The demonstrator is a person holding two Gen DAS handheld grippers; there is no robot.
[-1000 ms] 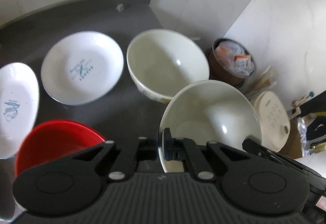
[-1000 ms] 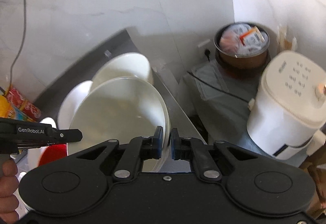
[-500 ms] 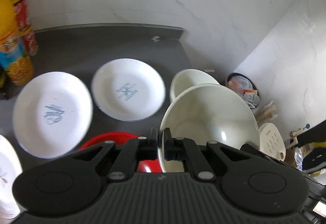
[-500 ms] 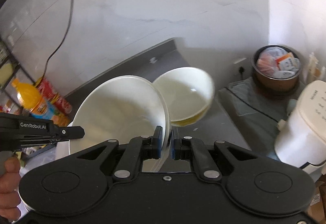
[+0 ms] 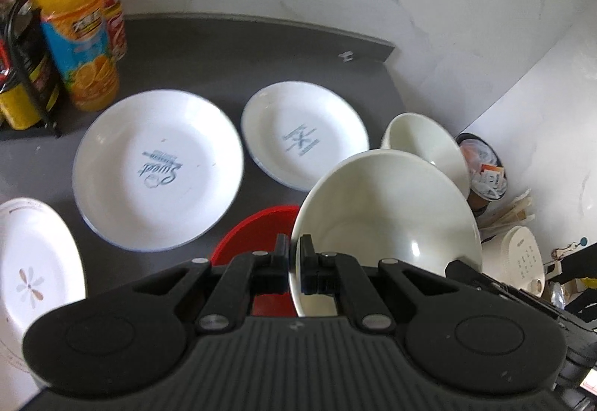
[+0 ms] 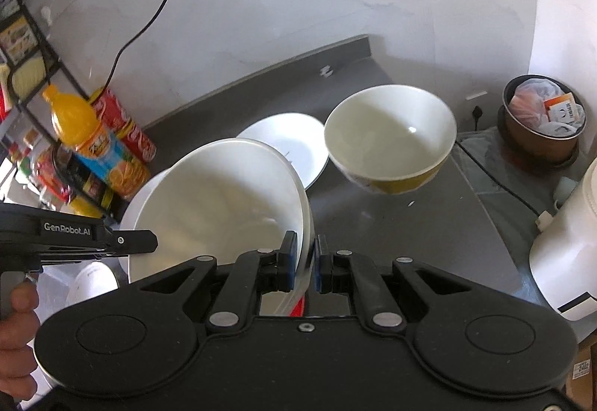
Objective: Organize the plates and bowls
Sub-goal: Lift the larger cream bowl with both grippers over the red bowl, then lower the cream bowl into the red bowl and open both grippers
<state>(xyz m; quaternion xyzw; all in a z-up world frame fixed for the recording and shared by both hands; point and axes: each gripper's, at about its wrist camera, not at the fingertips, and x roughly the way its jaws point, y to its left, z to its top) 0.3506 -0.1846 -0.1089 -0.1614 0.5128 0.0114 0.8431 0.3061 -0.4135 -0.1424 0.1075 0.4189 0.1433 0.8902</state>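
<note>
White bowl (image 5: 388, 220), empty, rim pinched by left gripper (image 5: 294, 261) and right gripper (image 6: 303, 261).

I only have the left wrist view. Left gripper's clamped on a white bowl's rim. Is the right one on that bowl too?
Observer: Yes. The right gripper is shut on the opposite rim of the same white bowl.
Operator: The second bowl behind it, is it all white?
Observer: No. The second bowl has a yellow band around its outside.
Operator: Can you see who's driving the left gripper?
Observer: Only a hand, wrapped around the handle of the left gripper, at the frame's lower left edge.
</note>
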